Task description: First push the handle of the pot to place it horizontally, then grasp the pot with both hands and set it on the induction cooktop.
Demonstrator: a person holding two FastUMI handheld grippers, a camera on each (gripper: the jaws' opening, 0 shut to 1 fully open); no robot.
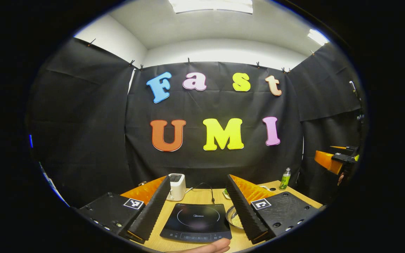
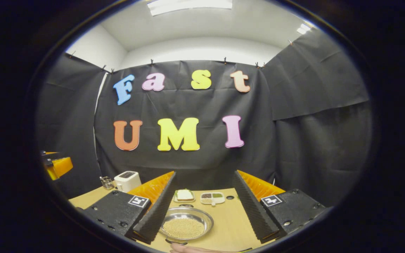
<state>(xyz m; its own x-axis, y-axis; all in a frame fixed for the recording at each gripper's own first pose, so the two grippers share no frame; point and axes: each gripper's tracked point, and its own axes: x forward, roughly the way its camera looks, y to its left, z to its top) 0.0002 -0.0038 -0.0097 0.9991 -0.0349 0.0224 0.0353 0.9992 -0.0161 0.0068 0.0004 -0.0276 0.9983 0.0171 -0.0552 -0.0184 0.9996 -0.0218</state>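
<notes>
Left gripper view looks across a pale wooden table [image 1: 202, 196] in a booth hung with black cloth, under a white ceiling with bright light panels. On the table the black induction cooktop [image 1: 196, 222] lies flat, right between my left gripper [image 1: 197, 207] fingers, its glass top bare. Behind it stands a white toaster [image 1: 176, 186], with a dark cable running along the back of the table. A green bottle [image 1: 285, 178] stands near the far right corner. My left gripper is spread wide and holds nothing. Far off at the right edge I see my other gripper raised above the table level.

In the right gripper view the same wooden table [image 2: 230, 218] carries the pot [image 2: 186, 224], a shallow metal pan with a layer of small yellowish grains in it; it sits between my right gripper [image 2: 202, 211] fingers, nearer the left one, touching neither. I cannot make out its handle clearly; a dark bit shows at its near rim. Behind it lie a small dish [image 2: 184, 195] with a pale slab in it and a divided tray [image 2: 212, 198] with dark and green fillings. The toaster [image 2: 127, 181] stands at the left beside a small wire rack [image 2: 106, 182]. My right gripper is also wide apart and empty. A fingertip of mine shows at the bottom edge of each view.
</notes>
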